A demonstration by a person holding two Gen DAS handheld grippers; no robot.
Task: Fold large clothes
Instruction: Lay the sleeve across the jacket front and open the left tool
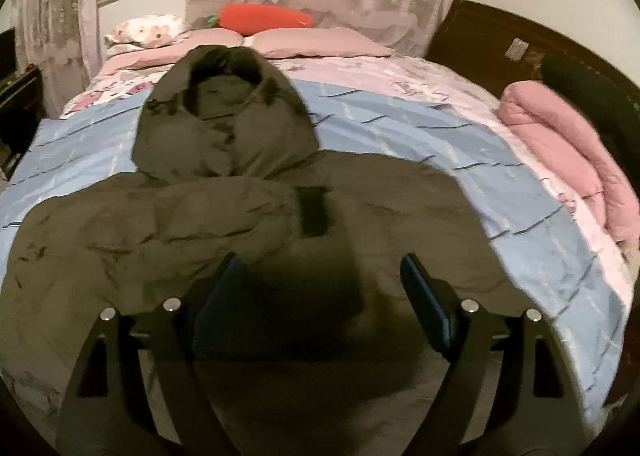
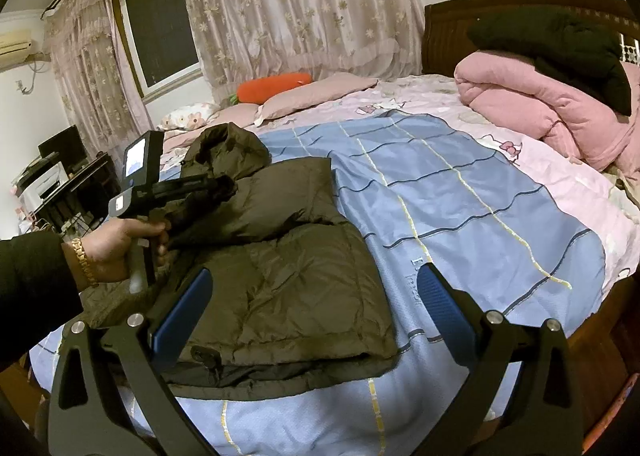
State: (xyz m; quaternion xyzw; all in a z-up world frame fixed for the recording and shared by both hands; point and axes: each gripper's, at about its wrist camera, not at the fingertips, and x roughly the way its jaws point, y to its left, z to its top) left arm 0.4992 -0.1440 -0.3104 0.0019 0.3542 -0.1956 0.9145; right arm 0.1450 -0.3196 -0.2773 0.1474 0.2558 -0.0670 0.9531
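The dark olive quilted hooded down jacket point(image 2: 280, 272) lies on the blue-and-pink checked bed quilt point(image 2: 460, 192), on the half nearer the foot edge, with both sides already turned in to form a narrow block. Its long axis runs from the hem at the near edge of the bed to the hood point(image 1: 224, 116), which points toward the pink pillows point(image 1: 320, 42) at the far edge.

The left gripper point(image 1: 320, 280) hovers directly over the jacket's mid-body, fingers spread wide, nothing between them. In the right wrist view its body is seen above the jacket's chest.

The right gripper point(image 2: 316, 312) is likewise spread and empty — its left blue pad point(image 2: 180, 316) sits over the hem corner, its right pad point(image 2: 444, 308) over bare quilt beside the jacket.

Judgement: the next fold runs along the long axis — hem toward hood, or hood down onto the body. The right gripper is nearer the hem; the left is nearer the hood.

No containers are visible. A folded pink duvet point(image 2: 540, 104) lies at the bed's right edge, well apart.
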